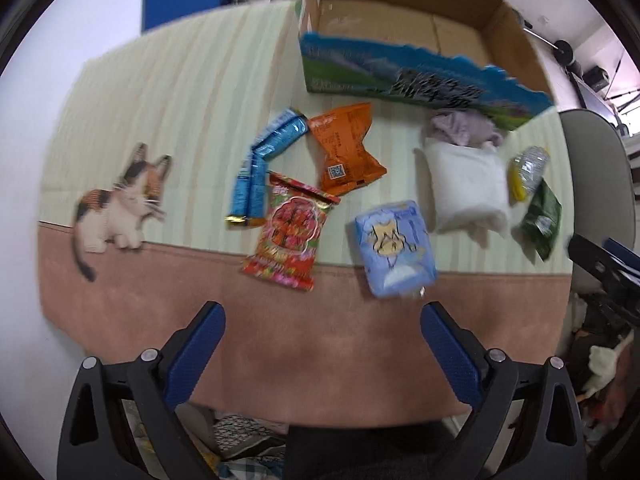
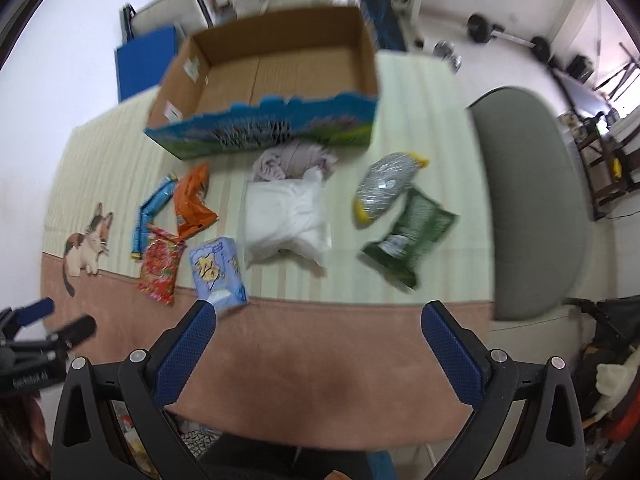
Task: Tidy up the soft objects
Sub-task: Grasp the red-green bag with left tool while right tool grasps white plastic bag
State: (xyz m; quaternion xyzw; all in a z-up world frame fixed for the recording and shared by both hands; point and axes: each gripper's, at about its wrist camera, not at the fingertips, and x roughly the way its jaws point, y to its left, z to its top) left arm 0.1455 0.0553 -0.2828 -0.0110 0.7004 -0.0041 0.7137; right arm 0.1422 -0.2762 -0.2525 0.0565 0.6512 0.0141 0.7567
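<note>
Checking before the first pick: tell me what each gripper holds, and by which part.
Nothing is held. The left gripper and right gripper are both open, with only the mat between their fingers. The packets lie untouched; the box is empty.

A lived-in home room: a striped cream-and-pink cat-print cloth (image 1: 168, 92) covers the surface, a grey padded chair (image 2: 532, 200) stands beside it, and black barbell weights (image 2: 486, 28) lie on the floor.

left gripper (image 1: 322, 312) hangs wide apart, holding nothing, over the mat's pink near edge (image 1: 280, 340); light-blue tissue pack (image 1: 394, 248) lies just beyond, white pillow (image 1: 466, 184) behind it.
</note>
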